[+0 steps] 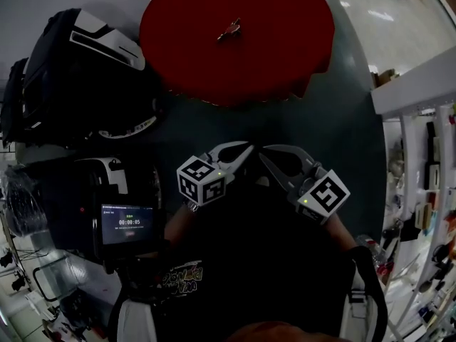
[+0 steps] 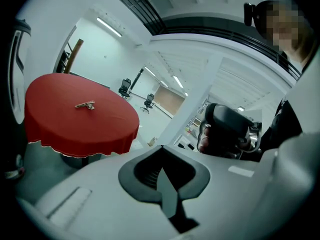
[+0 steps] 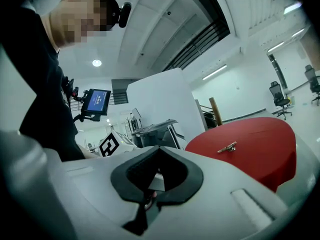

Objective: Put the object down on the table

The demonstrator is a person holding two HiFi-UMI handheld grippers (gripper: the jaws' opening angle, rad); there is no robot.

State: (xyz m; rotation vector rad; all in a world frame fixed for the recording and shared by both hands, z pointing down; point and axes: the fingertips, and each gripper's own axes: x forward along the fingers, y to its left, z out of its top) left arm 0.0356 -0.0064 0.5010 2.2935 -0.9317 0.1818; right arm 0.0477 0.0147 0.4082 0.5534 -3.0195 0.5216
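Observation:
A small brass-coloured metal object (image 1: 229,29) lies near the middle of the round red table (image 1: 285,63), far ahead of both grippers. It also shows as the object (image 2: 85,105) in the left gripper view and the object (image 3: 227,147) in the right gripper view. My left gripper (image 1: 244,149) and right gripper (image 1: 265,152) hang close together in front of the person's torso, tips nearly touching. Both are shut with nothing between the jaws, as seen at the left gripper (image 2: 160,149) and the right gripper (image 3: 159,150). Neither is near the table.
Black cases and equipment (image 1: 78,70) stand at the left, with a small lit screen (image 1: 128,224) below them. A white shelf unit (image 1: 417,84) is at the right. Dark grey floor lies between the grippers and the table. Office chairs (image 2: 125,87) stand far behind.

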